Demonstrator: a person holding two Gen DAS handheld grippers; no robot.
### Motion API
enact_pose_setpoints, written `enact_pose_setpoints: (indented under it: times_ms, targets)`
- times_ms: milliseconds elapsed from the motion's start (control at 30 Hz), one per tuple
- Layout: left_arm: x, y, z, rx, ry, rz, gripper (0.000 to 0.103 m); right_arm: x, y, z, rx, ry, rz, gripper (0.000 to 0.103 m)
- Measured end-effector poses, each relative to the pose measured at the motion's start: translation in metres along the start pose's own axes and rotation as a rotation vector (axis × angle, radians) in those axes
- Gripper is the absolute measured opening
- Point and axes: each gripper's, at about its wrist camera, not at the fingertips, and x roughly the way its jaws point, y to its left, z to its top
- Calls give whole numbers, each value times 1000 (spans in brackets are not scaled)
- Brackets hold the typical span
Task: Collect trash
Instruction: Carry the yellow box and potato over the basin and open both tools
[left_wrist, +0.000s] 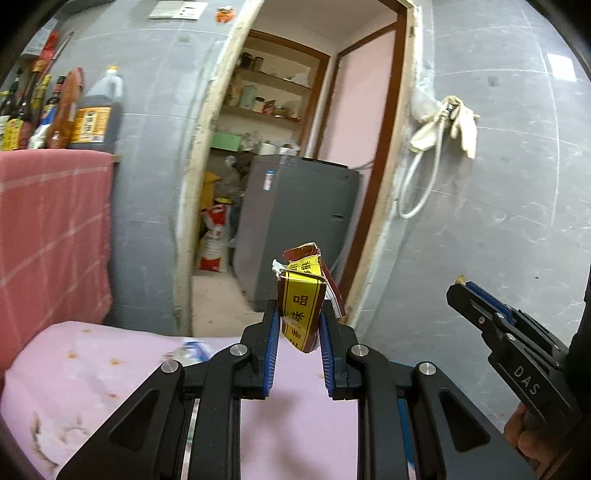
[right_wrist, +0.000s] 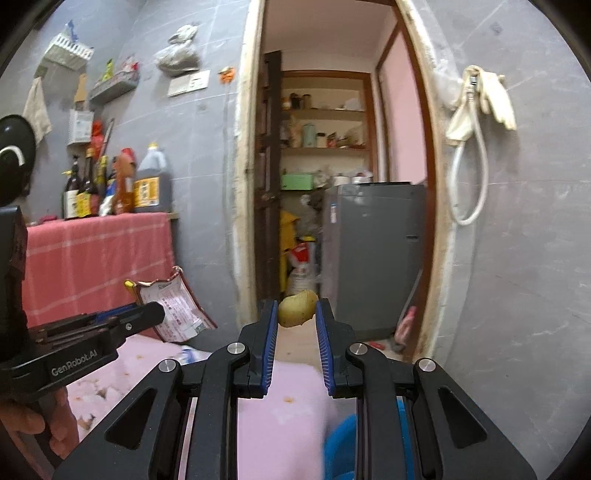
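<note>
My left gripper is shut on a crumpled brown and yellow seasoning packet and holds it up above the pink tablecloth. The same packet and left gripper show at the left of the right wrist view. My right gripper is shut on a yellowish potato peel, also lifted above the tablecloth. The right gripper shows at the right edge of the left wrist view, with a bit of peel at its tip.
A blue container lies low under the right gripper. A small white and blue scrap lies on the tablecloth. Bottles stand on a red-cloth counter to the left. An open doorway ahead shows a grey appliance.
</note>
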Motion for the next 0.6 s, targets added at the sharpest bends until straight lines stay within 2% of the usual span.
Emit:
enact_pose_setpoints:
  times_ms: [367, 600]
  targets:
    - [32, -51, -8, 30, 35, -93, 17, -13, -50, -13, 29, 12, -115, 19]
    - [53, -72, -20, 41, 87, -133, 17, -16, -72, -26, 44, 36, -162, 19]
